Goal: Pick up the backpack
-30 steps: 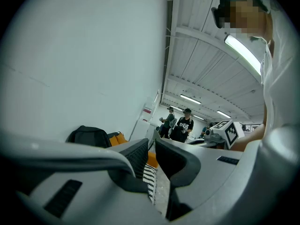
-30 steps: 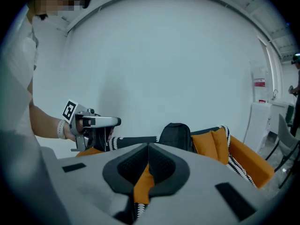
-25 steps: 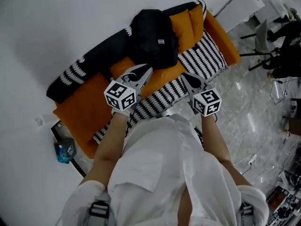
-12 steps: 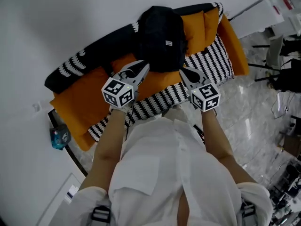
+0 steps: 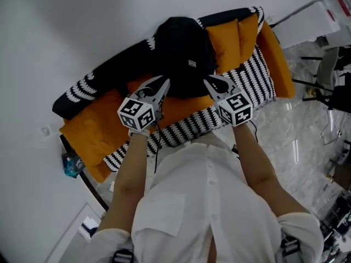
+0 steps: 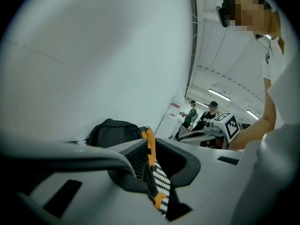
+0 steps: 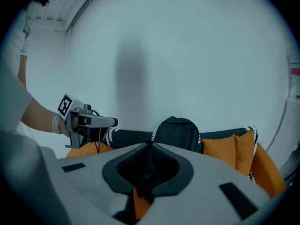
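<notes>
Backpack (image 5: 184, 53) upright on sofa (image 5: 93, 130); left claw (image 5: 164, 83), right claw (image 5: 209, 80) closed, empty, seemingly short of it.

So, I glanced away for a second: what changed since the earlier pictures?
The left gripper and right gripper both moved forward toward the backpack; neither holds it yet. Their jaws stayed closed and empty, and the backpack stayed on the sofa.

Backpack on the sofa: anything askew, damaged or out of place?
Nothing stands out. The backpack sits upright on the sofa against its backrest; the left gripper and right gripper are both short of it, empty.
</notes>
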